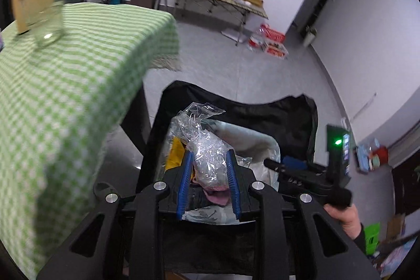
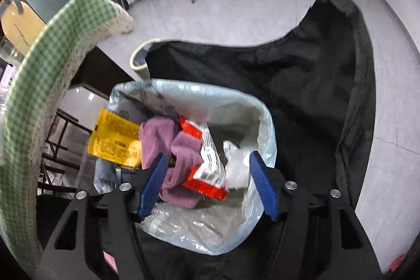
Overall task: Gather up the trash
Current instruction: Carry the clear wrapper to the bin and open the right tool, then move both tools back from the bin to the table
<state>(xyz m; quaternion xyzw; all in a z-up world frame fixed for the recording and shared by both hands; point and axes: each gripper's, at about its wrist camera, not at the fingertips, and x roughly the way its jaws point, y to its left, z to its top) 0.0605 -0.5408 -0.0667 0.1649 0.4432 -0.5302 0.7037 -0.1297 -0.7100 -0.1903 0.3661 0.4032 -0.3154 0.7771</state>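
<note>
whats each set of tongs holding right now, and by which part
Left tongs pinch a crumpled clear plastic wrapper by its lower bunched part, over the lined bin. Right tongs stand open, holding nothing.

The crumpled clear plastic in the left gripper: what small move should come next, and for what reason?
Probably open the left gripper and let the crumpled clear plastic fall. Its blue pads press on the plastic directly above the lined bin, which already holds a pink cloth, a yellow packet and a red and white wrapper. The right gripper stands open above the bin, gripping nothing.
</note>
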